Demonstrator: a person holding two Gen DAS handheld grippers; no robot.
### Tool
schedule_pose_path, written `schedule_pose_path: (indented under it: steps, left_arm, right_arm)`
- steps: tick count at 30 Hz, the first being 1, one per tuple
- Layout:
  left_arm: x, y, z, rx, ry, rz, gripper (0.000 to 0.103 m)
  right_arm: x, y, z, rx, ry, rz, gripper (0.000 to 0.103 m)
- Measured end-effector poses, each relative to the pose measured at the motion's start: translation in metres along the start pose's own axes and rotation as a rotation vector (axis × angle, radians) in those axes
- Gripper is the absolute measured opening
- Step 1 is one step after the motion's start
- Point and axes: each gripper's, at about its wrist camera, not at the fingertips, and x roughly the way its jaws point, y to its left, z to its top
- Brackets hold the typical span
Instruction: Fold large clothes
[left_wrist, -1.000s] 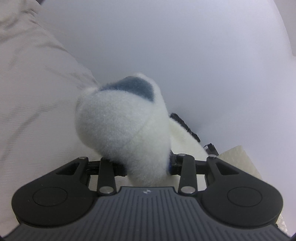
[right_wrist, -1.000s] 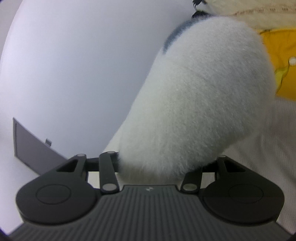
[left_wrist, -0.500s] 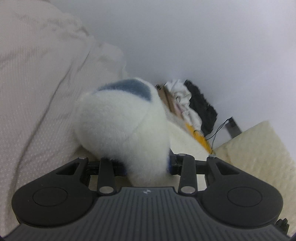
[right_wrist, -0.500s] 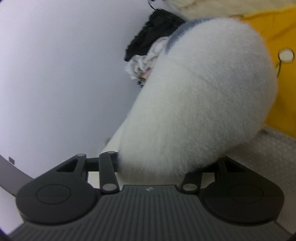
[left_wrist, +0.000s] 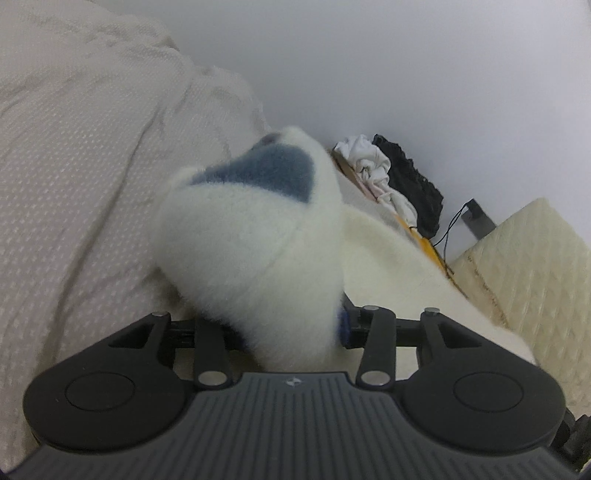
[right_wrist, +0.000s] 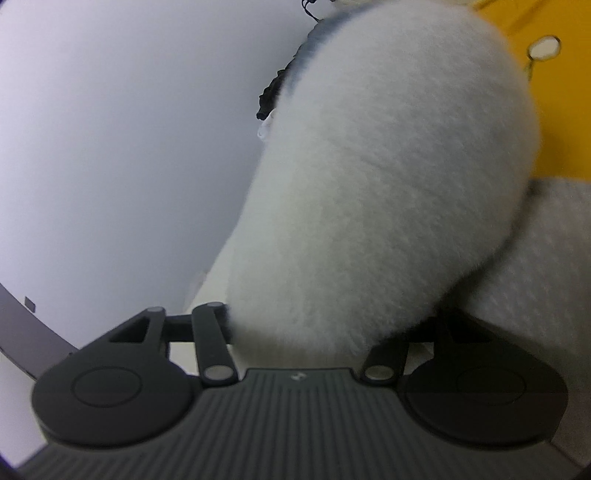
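White fleece garment (left_wrist: 251, 251) bunches between both loosening tools (left_wrist: 291, 328) (right_wrist: 317, 332) over the bedspread (left_wrist: 81, 155); release, then smooth the fold.

No readable text anywhere (none legible).

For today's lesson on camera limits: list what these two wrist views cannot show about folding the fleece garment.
- Left wrist view: left gripper fingertips, buried in the white fleece garment.
- Right wrist view: right gripper fingertips, covered by fleece; motion blur.
- Both views: the garment's full shape, cut off.
- Clothes pile: too small.
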Motion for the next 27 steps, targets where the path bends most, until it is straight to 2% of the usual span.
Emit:
schedule_pose_path:
  steps: [4,7,10,11,14,18,21,27]
  left_arm:
    - [-0.003,-0.004,-0.007,0.054,0.000,0.033,0.053]
    - [-0.004,-0.004,-0.006,0.035,0.016,0.038,0.054]
    - [-0.006,-0.002,0.000,-0.001,0.064,0.050,0.059]
    - [-0.008,-0.002,0.002,-0.005,0.081,0.057,0.062]
    - [-0.018,-0.008,0.004,0.043,0.132,0.105,0.064]
    - [-0.043,-0.020,0.004,0.112,0.167,0.177,0.064]
    - [-0.070,-0.039,0.007,0.181,0.142,0.225,0.064]
    - [-0.135,-0.095,0.023,0.270,0.099,0.201,0.064]
  right_arm:
    - [0.005,-0.005,-0.005,0.004,-0.022,0.018,0.059]
    - [0.007,-0.007,-0.005,0.011,-0.022,0.019,0.060]
    - [0.001,-0.014,0.007,0.033,0.005,0.009,0.062]
    - [-0.009,-0.020,-0.002,0.042,0.017,0.000,0.064]
    - [-0.016,-0.018,0.000,0.072,0.054,-0.050,0.072]
    - [-0.038,-0.006,-0.004,0.062,0.104,-0.092,0.072]
    - [-0.059,0.008,-0.009,0.028,0.123,-0.106,0.072]
    - [-0.118,0.043,0.002,-0.066,0.102,-0.082,0.072]
